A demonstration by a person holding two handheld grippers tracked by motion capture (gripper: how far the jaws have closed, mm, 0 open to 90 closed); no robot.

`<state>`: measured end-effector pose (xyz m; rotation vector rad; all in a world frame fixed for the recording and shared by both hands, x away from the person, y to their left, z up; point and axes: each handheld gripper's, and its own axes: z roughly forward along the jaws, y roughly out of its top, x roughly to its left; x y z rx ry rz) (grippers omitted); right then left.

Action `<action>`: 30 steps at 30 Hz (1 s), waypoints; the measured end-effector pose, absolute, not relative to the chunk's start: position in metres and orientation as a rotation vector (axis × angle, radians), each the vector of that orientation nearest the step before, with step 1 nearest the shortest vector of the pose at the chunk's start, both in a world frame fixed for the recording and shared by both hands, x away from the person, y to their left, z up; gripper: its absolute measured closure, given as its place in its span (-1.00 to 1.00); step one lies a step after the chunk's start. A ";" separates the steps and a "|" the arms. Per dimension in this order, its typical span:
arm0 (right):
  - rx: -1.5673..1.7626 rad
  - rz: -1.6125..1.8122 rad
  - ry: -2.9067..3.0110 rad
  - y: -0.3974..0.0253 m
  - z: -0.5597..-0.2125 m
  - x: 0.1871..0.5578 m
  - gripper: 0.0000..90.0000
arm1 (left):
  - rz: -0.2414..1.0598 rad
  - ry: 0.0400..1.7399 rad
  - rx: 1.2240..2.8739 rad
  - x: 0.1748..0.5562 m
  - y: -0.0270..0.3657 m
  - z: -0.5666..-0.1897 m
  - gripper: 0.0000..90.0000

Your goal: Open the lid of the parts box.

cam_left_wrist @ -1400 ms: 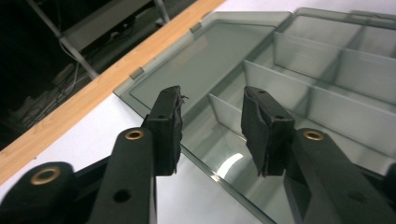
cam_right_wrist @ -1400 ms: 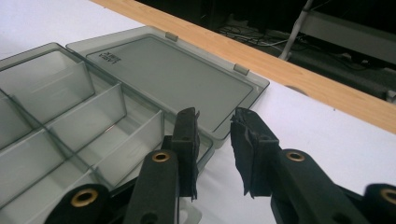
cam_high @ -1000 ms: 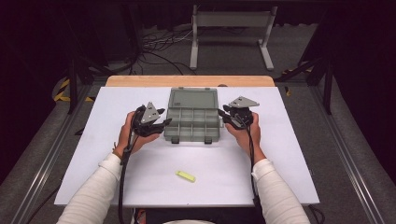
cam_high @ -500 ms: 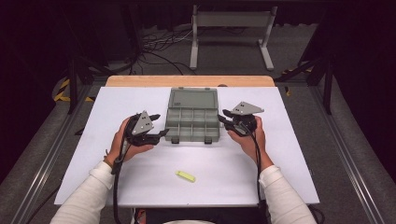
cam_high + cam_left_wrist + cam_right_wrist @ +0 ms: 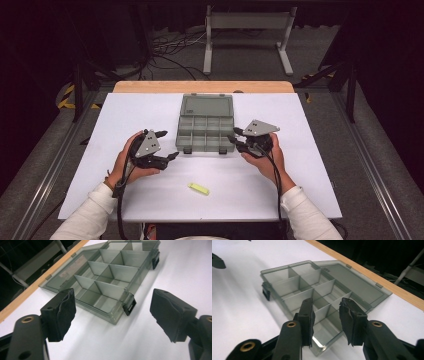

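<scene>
A grey see-through compartment box point(image 5: 205, 132) lies open in the middle of the white table point(image 5: 310, 165), its lid point(image 5: 207, 105) folded flat behind it. All of its compartments point(image 5: 107, 277) look empty. My left gripper point(image 5: 167, 145) is held just left of the box's front left corner, jaws spread wide with nothing between them point(image 5: 112, 312). My right gripper point(image 5: 234, 136) sits at the box's front right corner. Its jaws stand a little apart over the box's near compartments point(image 5: 326, 317) and hold nothing. A small yellow piece point(image 5: 199, 188) lies on the table in front of the box.
Two black latches point(image 5: 130, 306) stick out from the box's front wall. A wooden strip point(image 5: 200, 86) runs along the table's far edge. Beyond it are a metal stand point(image 5: 247, 35) and cables on a dark floor. Bare table surface lies on both sides of the box.
Both grippers have drawn back toward the person. The left one has moved farther, away from the box's left side. The box and the yellow piece have not moved.
</scene>
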<state>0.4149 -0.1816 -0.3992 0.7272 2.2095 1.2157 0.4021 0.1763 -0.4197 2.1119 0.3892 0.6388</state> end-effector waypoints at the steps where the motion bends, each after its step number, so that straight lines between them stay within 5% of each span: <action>1: 0.718 1.217 2.216 -0.181 -0.400 0.413 0.39 | 0.632 0.389 2.109 0.401 0.177 -0.420 -0.54; 10: 0.675 1.216 2.270 -0.170 -0.407 0.395 0.26 | 0.610 0.395 2.105 0.389 0.185 -0.424 -0.69; 30: 0.611 1.228 2.341 -0.155 -0.420 0.370 -0.45 | 0.518 0.426 2.043 0.366 0.207 -0.443 -0.86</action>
